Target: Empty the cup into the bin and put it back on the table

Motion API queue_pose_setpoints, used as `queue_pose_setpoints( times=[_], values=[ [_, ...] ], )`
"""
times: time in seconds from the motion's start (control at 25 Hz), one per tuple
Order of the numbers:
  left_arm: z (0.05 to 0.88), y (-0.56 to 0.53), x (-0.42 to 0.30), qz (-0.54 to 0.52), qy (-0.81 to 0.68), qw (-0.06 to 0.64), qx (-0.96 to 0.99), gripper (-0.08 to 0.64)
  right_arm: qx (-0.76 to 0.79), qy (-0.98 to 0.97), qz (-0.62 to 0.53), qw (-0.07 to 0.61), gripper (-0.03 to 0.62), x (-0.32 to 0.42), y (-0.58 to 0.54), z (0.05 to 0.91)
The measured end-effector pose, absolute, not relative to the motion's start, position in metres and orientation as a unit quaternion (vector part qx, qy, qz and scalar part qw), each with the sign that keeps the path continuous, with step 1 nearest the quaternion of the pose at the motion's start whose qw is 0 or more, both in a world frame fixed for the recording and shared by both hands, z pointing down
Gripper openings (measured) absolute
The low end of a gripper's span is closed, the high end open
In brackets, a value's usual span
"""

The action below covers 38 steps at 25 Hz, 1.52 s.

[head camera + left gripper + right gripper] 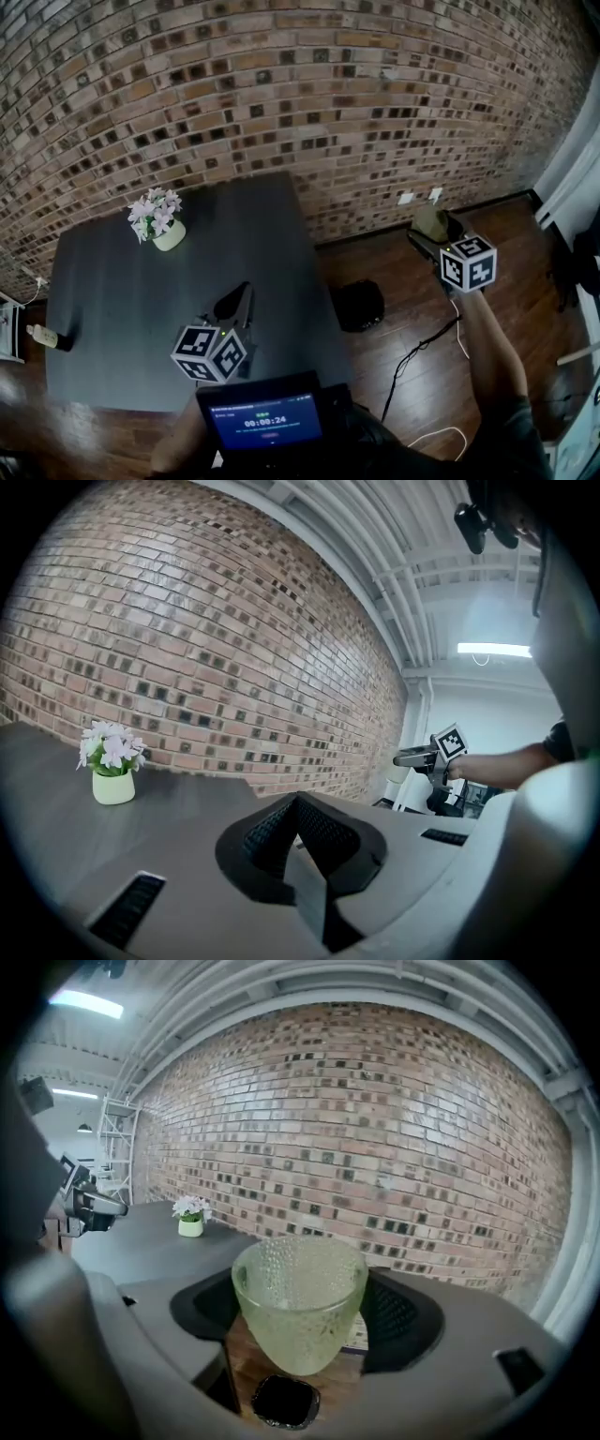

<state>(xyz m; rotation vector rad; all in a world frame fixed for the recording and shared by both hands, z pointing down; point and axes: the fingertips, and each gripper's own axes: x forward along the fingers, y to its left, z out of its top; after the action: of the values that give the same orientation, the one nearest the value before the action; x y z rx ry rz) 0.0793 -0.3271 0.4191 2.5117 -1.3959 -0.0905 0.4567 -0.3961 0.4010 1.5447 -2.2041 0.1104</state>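
While the left gripper [298,806] rests over the near part of the table [122,309], jaws together on nothing, the right gripper [433,230] is clamped on the cup [300,1302]. The cup is upright, out right above the floor. No contents show, so the return appears due. The bin [359,306] lies between cup and table. Recommended: carry level, clear the table edge, and set down well short of the far flower pot [169,234].

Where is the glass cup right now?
The glass cup is held upright by the right gripper, above the wooden floor, right of the table in the head view, near the black bin.
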Motion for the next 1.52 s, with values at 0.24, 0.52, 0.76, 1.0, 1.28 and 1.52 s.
queue_pose_setpoints(
  times=[0.24,0.52,0.76,1.0,1.28,1.52],
  values=[
    [0.408,-0.322,0.08,-0.051,-0.478,0.134,0.866,0.005,0.526,-0.827,0.046,0.19,0.39,0.419,-0.386,0.393],
    [0.415,-0.317,0.063,-0.048,-0.499,0.139,0.854,0.005,0.456,-0.866,0.035,0.203,0.39,0.356,-0.37,0.411],
    [0.425,-0.307,0.051,-0.045,-0.513,0.147,0.845,0.005,0.393,-0.896,0.049,0.202,0.39,0.305,-0.352,0.439],
    [0.432,-0.294,0.033,-0.046,-0.531,0.151,0.832,0.005,0.336,-0.915,0.062,0.213,0.39,0.25,-0.333,0.47],
    [0.44,-0.279,0.016,-0.037,-0.545,0.151,0.824,0.005,0.3,-0.928,0.073,0.208,0.39,0.208,-0.316,0.494],
    [0.45,-0.271,0.006,-0.034,-0.554,0.161,0.816,0.005,0.276,-0.934,0.081,0.213,0.39,0.18,-0.31,0.514]
  ],
)
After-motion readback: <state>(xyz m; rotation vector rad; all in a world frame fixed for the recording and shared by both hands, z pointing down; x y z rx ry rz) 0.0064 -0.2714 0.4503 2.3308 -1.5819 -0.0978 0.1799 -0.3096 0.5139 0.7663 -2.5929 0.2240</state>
